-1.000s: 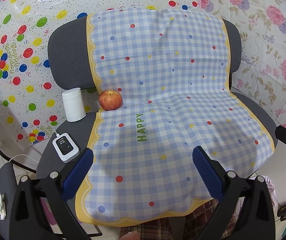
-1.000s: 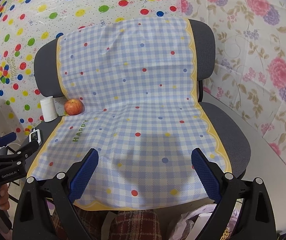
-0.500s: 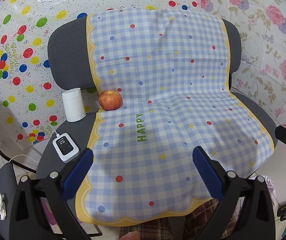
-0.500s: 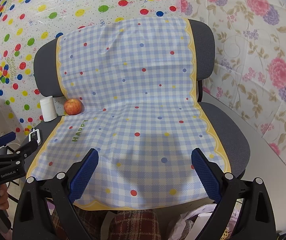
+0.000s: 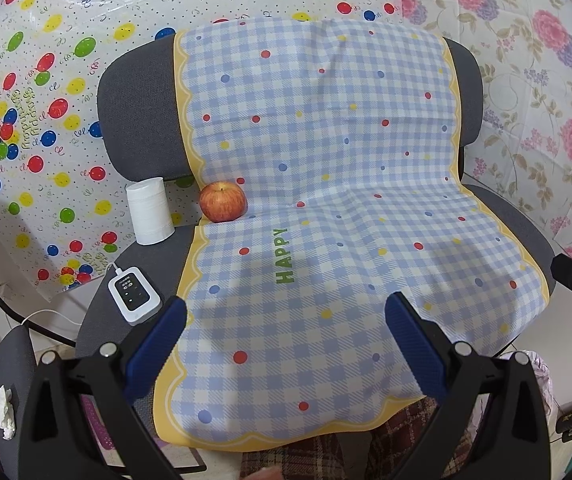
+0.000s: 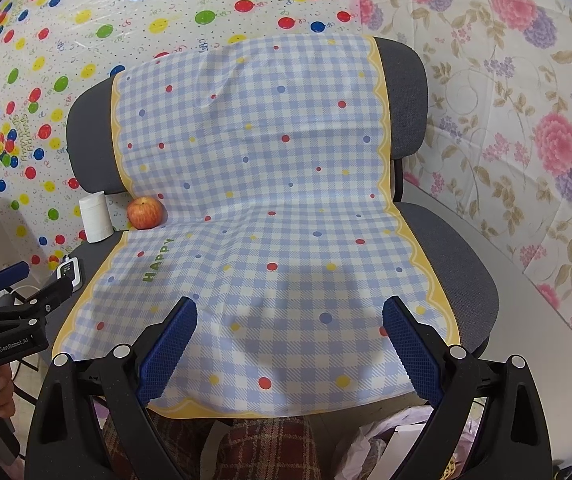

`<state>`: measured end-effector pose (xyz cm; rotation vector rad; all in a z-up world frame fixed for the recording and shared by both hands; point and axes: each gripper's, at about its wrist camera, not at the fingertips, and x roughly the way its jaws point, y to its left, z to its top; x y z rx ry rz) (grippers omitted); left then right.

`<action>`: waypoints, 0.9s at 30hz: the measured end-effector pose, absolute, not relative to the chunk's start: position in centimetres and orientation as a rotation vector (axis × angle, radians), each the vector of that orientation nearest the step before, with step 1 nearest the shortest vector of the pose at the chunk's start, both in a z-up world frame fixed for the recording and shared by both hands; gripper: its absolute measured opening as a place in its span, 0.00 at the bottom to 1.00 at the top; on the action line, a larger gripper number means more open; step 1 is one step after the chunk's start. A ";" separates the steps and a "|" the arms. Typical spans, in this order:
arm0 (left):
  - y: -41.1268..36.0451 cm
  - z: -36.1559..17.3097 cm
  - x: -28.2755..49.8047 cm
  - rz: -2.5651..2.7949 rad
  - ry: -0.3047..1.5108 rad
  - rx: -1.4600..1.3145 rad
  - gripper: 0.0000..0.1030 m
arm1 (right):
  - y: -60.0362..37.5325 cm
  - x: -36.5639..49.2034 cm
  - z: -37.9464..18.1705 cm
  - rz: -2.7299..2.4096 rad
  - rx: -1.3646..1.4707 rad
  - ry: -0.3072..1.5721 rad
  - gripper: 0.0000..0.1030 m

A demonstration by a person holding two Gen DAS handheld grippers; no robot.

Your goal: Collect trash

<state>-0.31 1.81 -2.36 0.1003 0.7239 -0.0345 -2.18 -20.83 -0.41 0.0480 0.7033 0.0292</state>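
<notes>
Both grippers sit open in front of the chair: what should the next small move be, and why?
Probably swing the left gripper leftward toward the crumpled tissue on the neighbouring seat: it is the only evident trash, and both the left and right gripper hold nothing.

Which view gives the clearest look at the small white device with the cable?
The left wrist view: the white device lies in full view on the chair seat, its dark screen and cable visible. In the right wrist view it is small and partly hidden behind the left gripper.
</notes>
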 end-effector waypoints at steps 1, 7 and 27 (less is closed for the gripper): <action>1.8 -2.3 -0.3 -0.035 0.724 0.099 0.94 | -20.9 -2.2 -0.4 0.028 0.048 0.703 0.90; 1.8 -2.1 -0.4 -0.032 0.722 0.109 0.94 | -21.3 -2.3 -0.6 0.024 0.051 0.702 0.90; 1.5 -6.8 3.2 -0.044 0.785 0.099 0.94 | -24.3 3.5 -4.2 -0.030 0.019 0.713 0.91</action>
